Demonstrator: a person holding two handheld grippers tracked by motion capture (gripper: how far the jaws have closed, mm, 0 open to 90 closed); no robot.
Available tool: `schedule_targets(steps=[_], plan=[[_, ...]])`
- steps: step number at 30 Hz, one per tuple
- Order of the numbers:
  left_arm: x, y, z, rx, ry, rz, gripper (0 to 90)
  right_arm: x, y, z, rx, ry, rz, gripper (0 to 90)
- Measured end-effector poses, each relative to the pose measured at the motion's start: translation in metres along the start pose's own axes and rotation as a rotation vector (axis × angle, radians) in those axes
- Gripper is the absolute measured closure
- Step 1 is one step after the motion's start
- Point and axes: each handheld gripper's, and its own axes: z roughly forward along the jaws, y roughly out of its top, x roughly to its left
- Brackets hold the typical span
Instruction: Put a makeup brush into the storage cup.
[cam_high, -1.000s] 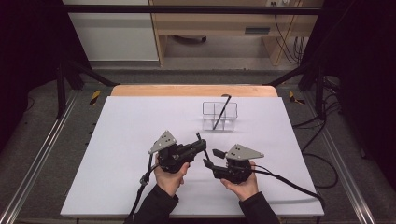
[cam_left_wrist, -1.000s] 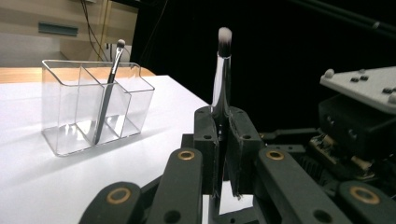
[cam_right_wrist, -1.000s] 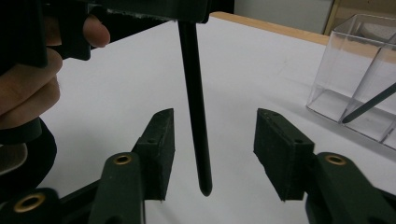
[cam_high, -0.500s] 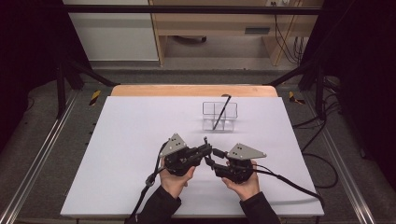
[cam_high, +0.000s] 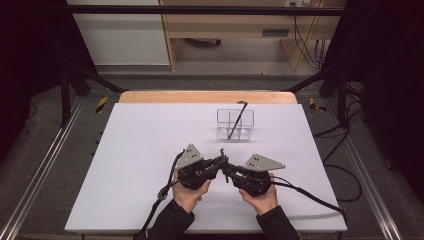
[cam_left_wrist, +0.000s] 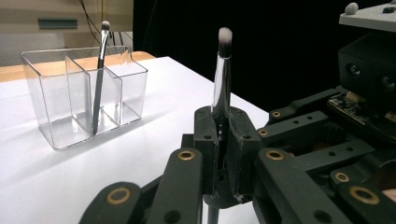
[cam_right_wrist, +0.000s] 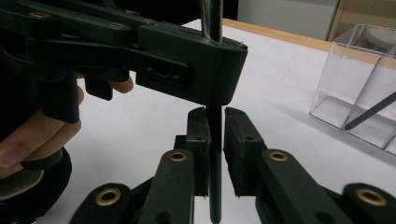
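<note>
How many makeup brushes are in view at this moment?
2. One brush stands upright, clamped by the left gripper with the right gripper closed on its handle lower down. The other brush leans in the middle compartment of the clear organizer.

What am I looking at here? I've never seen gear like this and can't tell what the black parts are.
A person sits at a white table holding hand-operated tongs in each hand: the left tongs and the right tongs. One camera looks down from above; another rides on each set of tongs, looking along its black jaws. Both tongs grip one upright makeup brush, the left above and the right, which has just closed, on the handle lower down. Behind stands a clear organizer with a second brush leaning in its middle compartment.
</note>
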Motion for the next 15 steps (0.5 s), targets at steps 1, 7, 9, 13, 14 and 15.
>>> schedule_targets(steps=[1, 7, 9, 13, 14, 15], plan=[[-0.0001, 0.0001, 0.0002, 0.002, 0.001, 0.001, 82.9, 0.0001, -0.0001, 0.0000, 0.000, 0.001, -0.001, 82.4], [0.0006, 0.0004, 0.0006, 0.005, -0.003, -0.003, 82.4, 0.0003, -0.0002, -0.0001, 0.004, 0.012, -0.002, 83.8], [0.0015, 0.0011, -0.0001, -0.004, -0.002, -0.006, 79.3, 0.0001, 0.0000, -0.0002, 0.001, 0.013, 0.001, 83.9], [0.0050, 0.0033, -0.0031, -0.014, 0.000, -0.011, 67.1, -0.0004, -0.0006, 0.0006, 0.013, 0.006, 0.003, 84.0], [0.0058, 0.0039, -0.0044, -0.013, 0.004, -0.003, 63.4, -0.0006, -0.0008, 0.0010, 0.016, 0.001, 0.006, 83.9], [0.0063, 0.0045, -0.0058, -0.016, 0.014, 0.005, 61.2, -0.0009, -0.0009, 0.0013, 0.018, -0.002, 0.006, 84.0]])
